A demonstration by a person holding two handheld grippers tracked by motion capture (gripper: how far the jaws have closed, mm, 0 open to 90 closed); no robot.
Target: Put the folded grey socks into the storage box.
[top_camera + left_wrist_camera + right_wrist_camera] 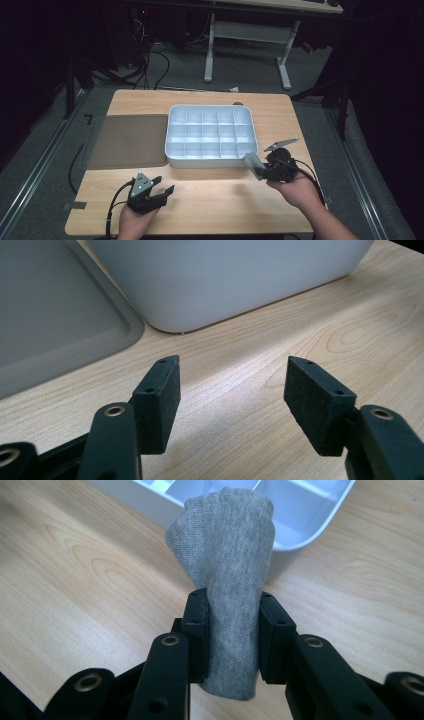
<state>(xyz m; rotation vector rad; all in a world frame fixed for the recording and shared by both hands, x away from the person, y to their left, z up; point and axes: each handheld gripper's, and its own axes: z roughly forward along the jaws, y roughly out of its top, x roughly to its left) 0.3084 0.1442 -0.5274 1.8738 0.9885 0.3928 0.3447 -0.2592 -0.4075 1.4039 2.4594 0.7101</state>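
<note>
We saw that both grippers were matte black, and each carried a grey three-cornered plate on top. The left gripper (159,189) trailed a black cable from its rear, and so did the right gripper (256,166). Its fingers (159,402) were flat rectangular blocks with a rough, foam-like face and small holes along the top edge. Behind the blocks, brass-ringed pivot holes studded the black linkage arms. The forearms were bare, with no sleeves.

Bare table (220,200) in front; divided tray (172,150) and flat lid (127,142) block beyond
</note>
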